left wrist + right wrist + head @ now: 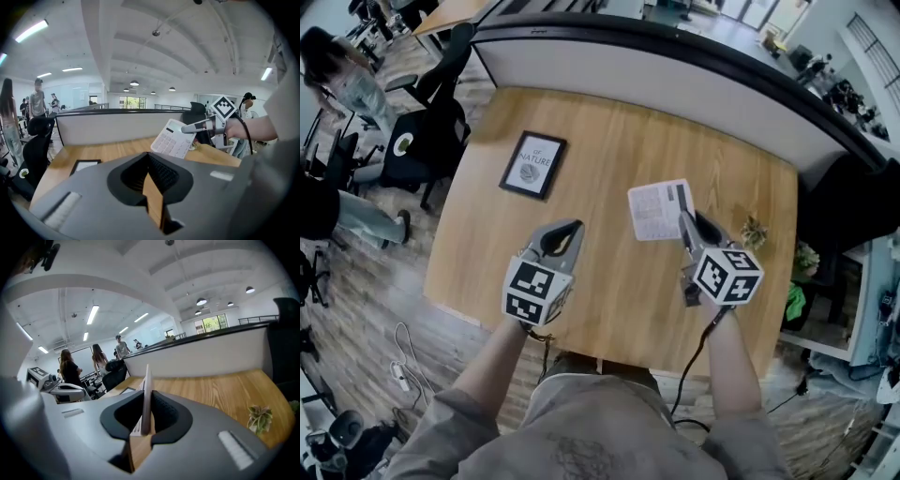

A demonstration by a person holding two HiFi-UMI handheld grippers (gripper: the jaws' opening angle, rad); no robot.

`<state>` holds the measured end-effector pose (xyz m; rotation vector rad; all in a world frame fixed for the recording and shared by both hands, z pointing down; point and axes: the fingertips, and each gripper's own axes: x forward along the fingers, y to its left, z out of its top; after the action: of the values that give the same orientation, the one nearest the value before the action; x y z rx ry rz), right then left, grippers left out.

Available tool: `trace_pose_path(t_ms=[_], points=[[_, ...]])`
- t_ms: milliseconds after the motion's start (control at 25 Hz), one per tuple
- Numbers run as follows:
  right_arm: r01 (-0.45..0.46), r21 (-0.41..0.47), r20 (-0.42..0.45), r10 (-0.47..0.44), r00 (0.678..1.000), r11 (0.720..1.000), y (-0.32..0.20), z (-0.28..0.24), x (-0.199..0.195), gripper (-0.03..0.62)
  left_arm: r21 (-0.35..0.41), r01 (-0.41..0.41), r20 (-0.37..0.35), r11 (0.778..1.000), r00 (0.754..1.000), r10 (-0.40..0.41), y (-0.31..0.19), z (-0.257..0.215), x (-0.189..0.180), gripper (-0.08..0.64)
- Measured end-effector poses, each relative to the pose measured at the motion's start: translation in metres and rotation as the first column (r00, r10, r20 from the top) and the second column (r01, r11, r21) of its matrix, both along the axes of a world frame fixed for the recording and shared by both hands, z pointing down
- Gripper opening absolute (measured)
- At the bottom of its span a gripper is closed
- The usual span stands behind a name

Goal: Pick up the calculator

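Wooden tabletop (pixel 609 150) carries little, by my count: one framed picture (pixel 532 165) lying flat toward the far left, and one small plant (pixel 755 232) near the right edge. There is one calculator (pixel 656 208), and I have two claws over the near half of the wood.

My right claw (pixel 687 225) is clenched on the calculator. In the right gripper view its thin edge stands upright between the two pads, both pressing on it. The grip is at the calculator's right edge, so the body sticks out from the claw to the left and away from me. From the left gripper view the white calculator hangs tilted, keys facing that camera, and it looks clear of the wood.

My left claw (pixel 572 230) is closed on nothing, its tips meeting, and it hovers well apart from the calculator, to its left. The framed picture lies beyond it.

Several people stand in the office past the partition.
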<state>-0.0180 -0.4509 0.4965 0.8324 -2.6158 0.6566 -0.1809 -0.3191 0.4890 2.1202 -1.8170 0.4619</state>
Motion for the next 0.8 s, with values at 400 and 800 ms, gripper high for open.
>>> trace_pose_path(t_ms=[400, 800], points=[[-0.041, 0.255, 0.175, -0.004, 0.985, 0.966, 0.065, -0.146, 0.020, 0.055, 0.193, -0.020, 0.181, 0.981, 0.983, -0.015, 0.028, -0.115, 0.003, 0.002], [-0.085, 0.305, 0.247, 0.008, 0.969, 0.949, 0.129, -0.200, 0.049, 0.055, 0.300, -0.073, 0.181, 0.951, 0.983, 0.018, 0.066, -0.181, 0.031, 0.002]])
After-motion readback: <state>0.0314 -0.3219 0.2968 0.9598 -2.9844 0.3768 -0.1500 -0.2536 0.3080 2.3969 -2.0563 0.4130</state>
